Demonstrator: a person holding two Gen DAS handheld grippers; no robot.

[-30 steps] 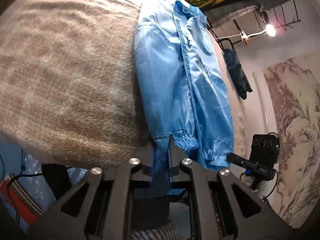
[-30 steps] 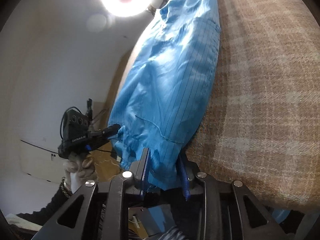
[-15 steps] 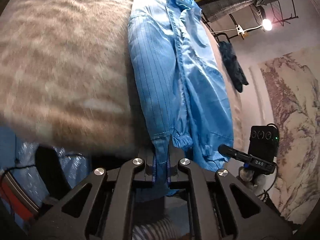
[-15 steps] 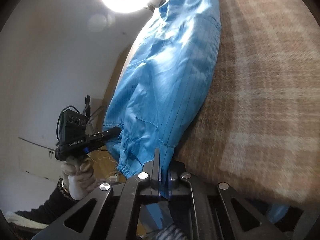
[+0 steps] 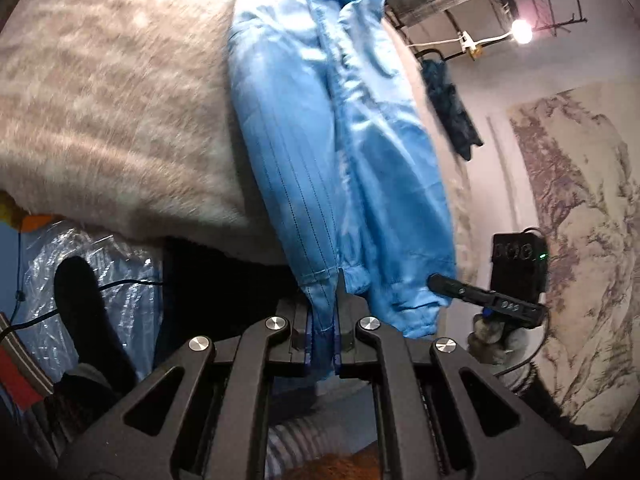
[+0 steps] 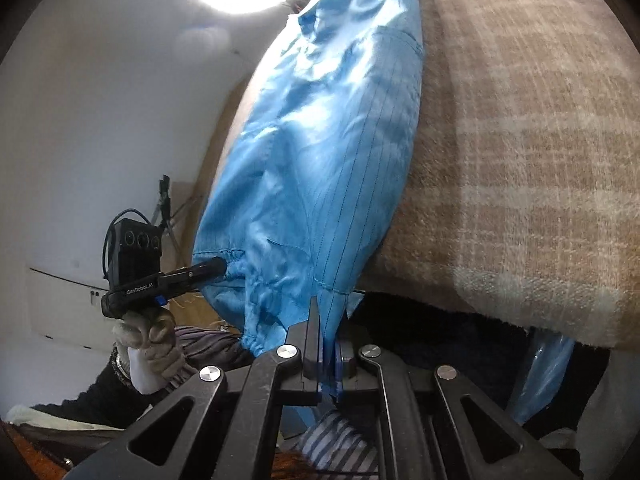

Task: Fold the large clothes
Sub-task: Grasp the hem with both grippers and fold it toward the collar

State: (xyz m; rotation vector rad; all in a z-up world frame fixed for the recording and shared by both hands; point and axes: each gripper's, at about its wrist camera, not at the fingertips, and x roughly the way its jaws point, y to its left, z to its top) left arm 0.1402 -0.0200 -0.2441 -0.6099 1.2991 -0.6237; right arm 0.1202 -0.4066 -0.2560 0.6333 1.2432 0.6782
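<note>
The blue garment (image 5: 340, 152) lies on the plaid blanket (image 5: 120, 100), its hem hanging over the blanket's near edge. The left gripper (image 5: 324, 332) and the right gripper (image 6: 328, 352) each pinch this hem with closed fingers.

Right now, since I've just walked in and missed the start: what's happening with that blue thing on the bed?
A person is folding a blue garment that lies on a tan plaid blanket. The left gripper and the right gripper each have their jaws shut on the garment's near hem, at the blanket's edge. The rest of the garment lies stretched away from them across the blanket; no fold over is made yet.
</note>
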